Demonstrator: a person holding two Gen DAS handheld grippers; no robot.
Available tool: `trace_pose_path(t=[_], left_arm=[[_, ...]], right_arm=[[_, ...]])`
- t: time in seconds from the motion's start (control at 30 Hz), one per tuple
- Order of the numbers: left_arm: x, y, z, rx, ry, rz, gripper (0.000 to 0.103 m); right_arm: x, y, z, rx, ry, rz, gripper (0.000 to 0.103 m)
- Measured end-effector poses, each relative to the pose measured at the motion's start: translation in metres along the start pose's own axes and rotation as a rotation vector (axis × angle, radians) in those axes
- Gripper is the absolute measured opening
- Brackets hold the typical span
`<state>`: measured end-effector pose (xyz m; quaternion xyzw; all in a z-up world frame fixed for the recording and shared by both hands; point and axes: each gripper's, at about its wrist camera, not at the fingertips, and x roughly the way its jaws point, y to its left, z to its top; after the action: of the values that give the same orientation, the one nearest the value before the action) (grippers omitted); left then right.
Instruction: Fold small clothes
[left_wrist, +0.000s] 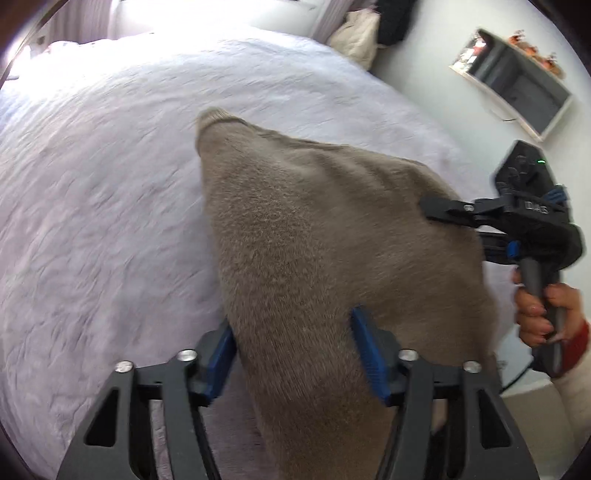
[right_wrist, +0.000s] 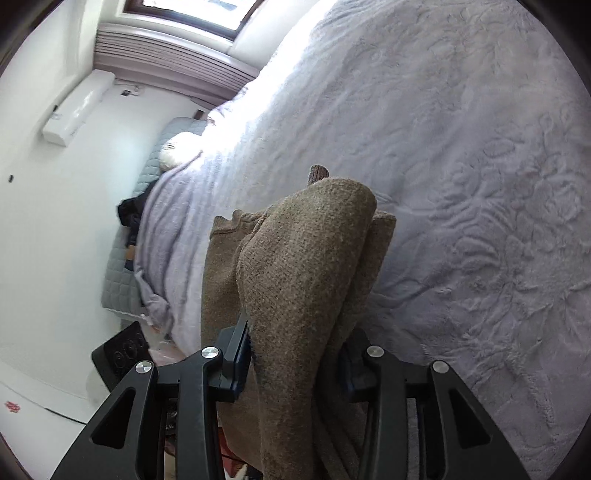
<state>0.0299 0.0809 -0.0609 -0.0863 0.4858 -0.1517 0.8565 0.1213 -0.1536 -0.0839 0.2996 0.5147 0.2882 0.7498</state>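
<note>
A brown knit garment (left_wrist: 314, 236) hangs stretched between my two grippers above a pale lilac bedspread (left_wrist: 103, 192). My left gripper (left_wrist: 295, 354) is shut on the garment's near edge, cloth bunched between its blue pads. My right gripper (left_wrist: 439, 214) shows in the left wrist view at the right, shut on the garment's far edge. In the right wrist view the right gripper (right_wrist: 295, 365) grips a thick folded wad of the same garment (right_wrist: 306, 258). One ribbed cuff (left_wrist: 212, 118) points away over the bed.
The bedspread (right_wrist: 461, 184) fills most of both views. A pillow (right_wrist: 177, 149) and dark clothes (right_wrist: 129, 218) lie at the bed's far left side. A wall unit (right_wrist: 75, 109), a window and a dark shelf box (left_wrist: 517, 85) are around the room.
</note>
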Motion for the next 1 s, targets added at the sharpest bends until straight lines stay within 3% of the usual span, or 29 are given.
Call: trace_pose_path(t=[0.03, 0.1, 0.37, 0.5, 0.7, 0.77, 0.9, 0.93, 0.97, 1.0], left_arm=[[-0.004, 0.003, -0.004, -0.021, -0.031, 0.010, 0.081], [-0.012, 0.005, -0.008, -0.036, -0.052, 0.013, 0.082], [-0.051, 0.007, -0.033, -0.028, -0.136, 0.188, 0.082], [-0.042, 0.004, -0.041, -0.046, -0.150, 0.249, 0.082], [-0.035, -0.008, -0.050, -0.059, -0.143, 0.270, 0.082], [-0.037, -0.006, -0.053, -0.077, -0.140, 0.276, 0.103], [-0.039, 0.007, -0.056, -0.153, -0.131, 0.233, 0.103], [-0.040, 0.011, -0.055, -0.174, -0.127, 0.223, 0.103], [-0.042, 0.015, -0.054, -0.193, -0.130, 0.217, 0.103], [-0.045, 0.017, -0.054, -0.204, -0.137, 0.218, 0.103]], right_arm=[[0.001, -0.008, -0.004, 0.023, -0.013, -0.026, 0.049], [-0.004, -0.018, -0.013, 0.079, -0.025, -0.007, 0.059], [-0.059, -0.028, -0.062, 0.007, -0.062, -0.068, 0.060], [-0.079, -0.023, -0.089, -0.027, -0.093, -0.058, 0.060], [-0.084, 0.014, -0.109, -0.149, -0.135, -0.044, 0.060], [-0.075, 0.027, -0.110, -0.187, -0.119, -0.046, 0.060], [-0.052, 0.034, -0.108, -0.193, -0.083, -0.065, 0.059], [-0.045, 0.033, -0.106, -0.181, -0.071, -0.076, 0.057], [-0.042, 0.031, -0.105, -0.175, -0.061, -0.081, 0.041], [-0.039, 0.033, -0.104, -0.175, -0.060, -0.091, 0.013]])
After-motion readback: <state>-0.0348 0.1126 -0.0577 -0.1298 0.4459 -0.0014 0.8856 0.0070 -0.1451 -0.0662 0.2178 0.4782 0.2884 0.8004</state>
